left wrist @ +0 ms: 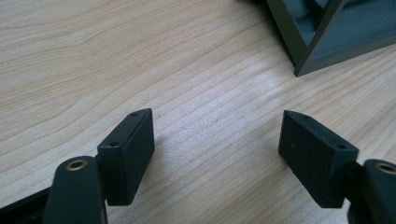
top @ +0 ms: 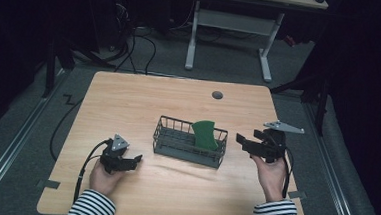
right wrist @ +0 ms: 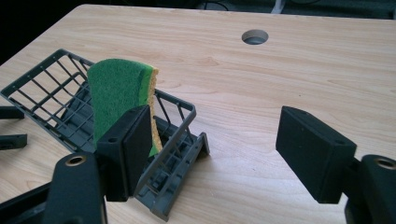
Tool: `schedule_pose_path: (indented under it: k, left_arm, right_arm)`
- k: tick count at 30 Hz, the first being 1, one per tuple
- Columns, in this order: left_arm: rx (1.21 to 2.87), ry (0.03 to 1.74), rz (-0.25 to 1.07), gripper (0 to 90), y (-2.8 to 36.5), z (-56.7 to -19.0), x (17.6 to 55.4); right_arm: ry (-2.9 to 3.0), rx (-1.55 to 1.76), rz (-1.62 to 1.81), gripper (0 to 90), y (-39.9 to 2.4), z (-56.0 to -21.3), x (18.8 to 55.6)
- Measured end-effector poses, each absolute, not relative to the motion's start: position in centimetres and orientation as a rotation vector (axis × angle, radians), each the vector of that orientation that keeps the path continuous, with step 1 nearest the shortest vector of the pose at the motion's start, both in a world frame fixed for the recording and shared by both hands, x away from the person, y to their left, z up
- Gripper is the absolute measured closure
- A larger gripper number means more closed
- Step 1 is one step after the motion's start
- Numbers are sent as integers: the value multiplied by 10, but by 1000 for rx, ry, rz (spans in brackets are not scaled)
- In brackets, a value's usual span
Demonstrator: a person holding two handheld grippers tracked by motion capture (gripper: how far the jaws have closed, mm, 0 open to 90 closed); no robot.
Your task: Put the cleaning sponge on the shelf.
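A green and yellow sponge (top: 205,134) stands on edge in the right end of a dark wire rack (top: 168,144) at the table's middle; the right gripper view shows the sponge (right wrist: 116,91) leaning against the rack's wall (right wrist: 42,81). My right gripper (top: 244,142) hovers just right of the rack, open, with bare table between its jaws (right wrist: 212,149). My left gripper (top: 134,160) rests on the table left of the rack, open, nothing between its jaws (left wrist: 217,140). A corner of the rack (left wrist: 322,37) shows at the upper right of the left gripper view.
A wooden table (top: 129,98) carries a round cable hole (top: 217,95) at its far middle. Beyond it stand a desk frame (top: 228,34) and cables on the dark floor. Striped sleeves (top: 92,206) enter from the bottom.
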State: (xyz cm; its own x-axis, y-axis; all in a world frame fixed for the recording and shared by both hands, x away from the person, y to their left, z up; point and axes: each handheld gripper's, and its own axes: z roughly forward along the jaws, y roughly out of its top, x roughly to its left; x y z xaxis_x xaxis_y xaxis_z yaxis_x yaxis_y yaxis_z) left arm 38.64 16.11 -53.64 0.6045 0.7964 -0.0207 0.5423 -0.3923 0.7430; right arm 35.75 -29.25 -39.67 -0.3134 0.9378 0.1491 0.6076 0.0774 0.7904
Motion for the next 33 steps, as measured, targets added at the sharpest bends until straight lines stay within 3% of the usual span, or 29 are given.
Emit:
schedule_pose_path:
  k: [33]
  left_arm:
    - [2095, 1053, 442, 274, 161, -536, 387]
  right_arm:
    - [1856, 1591, 1195, 301, -334, -424, 311]
